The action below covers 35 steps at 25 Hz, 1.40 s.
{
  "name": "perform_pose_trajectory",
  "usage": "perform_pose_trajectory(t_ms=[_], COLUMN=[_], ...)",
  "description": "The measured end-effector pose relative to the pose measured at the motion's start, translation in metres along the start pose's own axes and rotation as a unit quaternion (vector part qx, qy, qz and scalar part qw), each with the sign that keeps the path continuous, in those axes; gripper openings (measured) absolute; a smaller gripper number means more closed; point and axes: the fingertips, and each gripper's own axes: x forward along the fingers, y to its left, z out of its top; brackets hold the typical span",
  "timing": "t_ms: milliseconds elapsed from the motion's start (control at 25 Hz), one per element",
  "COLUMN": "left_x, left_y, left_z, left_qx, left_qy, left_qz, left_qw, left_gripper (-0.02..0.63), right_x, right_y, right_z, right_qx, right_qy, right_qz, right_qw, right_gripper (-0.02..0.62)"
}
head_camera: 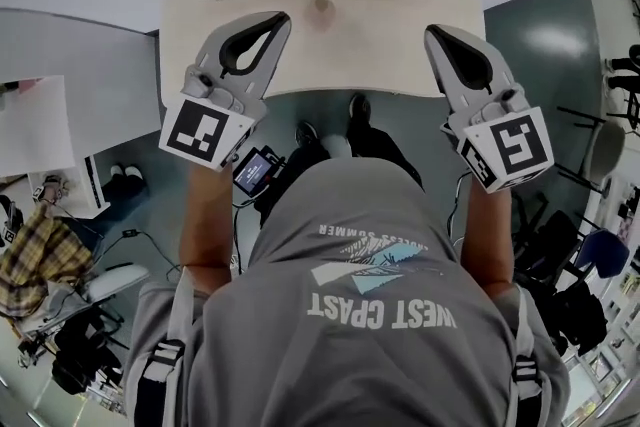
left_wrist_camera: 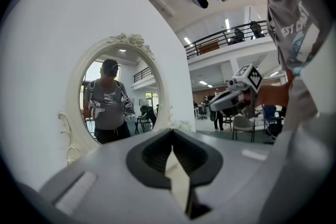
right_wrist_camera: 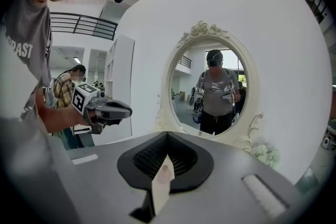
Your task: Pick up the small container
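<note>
Head view: container (head_camera: 322, 8) sits untouched on the surface (head_camera: 400, 55) at 12 o'clock; left gripper (head_camera: 282, 17) and right gripper (head_camera: 431, 31) jaws closed, empty; pickup seemingly not begun

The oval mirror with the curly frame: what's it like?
The mirror is oval and stands upright at the back of a cream dressing table, before a white wall. Its cream frame looks carved, with a floral crest on top and scrolls low at the sides. Its glass reflects the person facing it. White flowers sit by its base.
</note>
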Motion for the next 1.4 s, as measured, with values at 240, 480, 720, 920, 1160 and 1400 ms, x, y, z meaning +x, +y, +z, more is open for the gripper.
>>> perform_pose_trajectory(t_ms=[240,480,720,920,1160,1400], left_x=[0.009,0.016,0.029,0.031,0.071,0.109], left_y=[0.025,0.047,0.059,0.065,0.041,0.027], left_z=[-0.024,-0.053,-0.089,-0.137,-0.139,-0.152], left_qx=[-0.012,-0.024,-0.037,-0.048,-0.042,-0.038], left_qy=[0.014,0.030,0.044,0.066,0.079,0.093], left_qz=[0.026,0.052,0.063,0.063,0.057,0.050], left_qw=[0.9995,0.9979,0.9963,0.9947,0.9944,0.9937], left_gripper=[0.002,0.002,0.002,0.002,0.013,0.029], right_x=[0.048,0.095,0.134,0.165,0.150,0.145], right_y=[0.001,0.004,-0.001,0.011,-0.023,-0.048], right_z=[-0.009,-0.022,-0.044,-0.073,-0.086,-0.105], right_qx=[-0.006,-0.009,-0.011,-0.007,-0.002,0.008], right_qy=[0.010,0.024,0.034,0.044,0.051,0.062], right_qz=[0.045,0.092,0.122,0.138,0.141,0.143], right_qw=[0.999,0.995,0.992,0.989,0.989,0.988], right_gripper=[0.000,0.000,0.000,0.000,0.002,0.001])
